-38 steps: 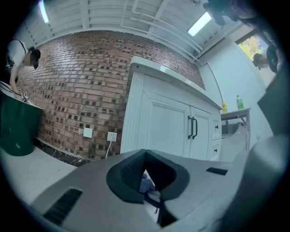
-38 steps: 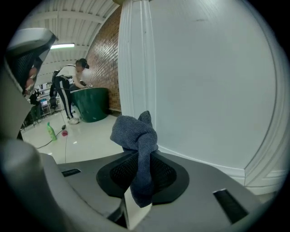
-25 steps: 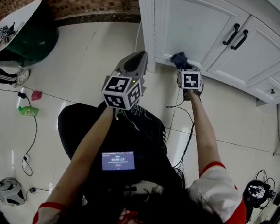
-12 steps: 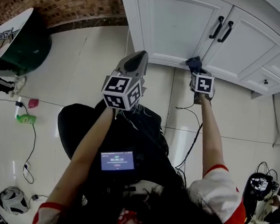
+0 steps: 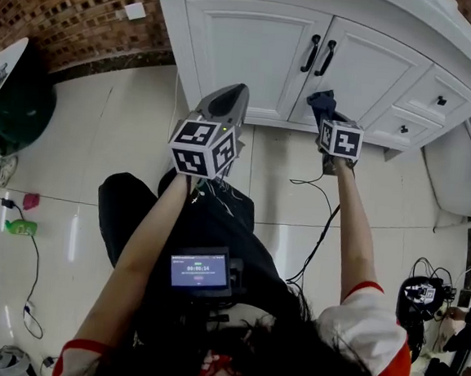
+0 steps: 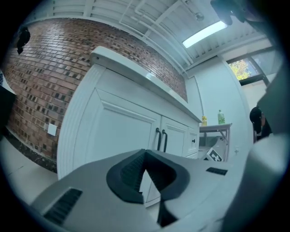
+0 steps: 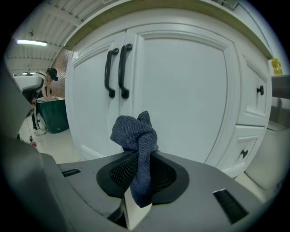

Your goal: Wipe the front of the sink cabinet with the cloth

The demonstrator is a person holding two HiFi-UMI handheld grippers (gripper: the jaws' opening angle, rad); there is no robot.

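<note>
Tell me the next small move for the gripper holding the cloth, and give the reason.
Probably push the cloth forward onto the right cabinet door and drag it sideways across the panel. The right hand-held gripper is shut on the bunched blue cloth, which points at that door's lower part. Whether it touches the door can't be told.

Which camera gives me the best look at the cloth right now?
The right gripper view: the dark blue cloth sits centre frame, bunched and pinched in the right tool. The head view shows it only as a small dark tuft at that tool's tip. The left gripper view doesn't show it.
</note>
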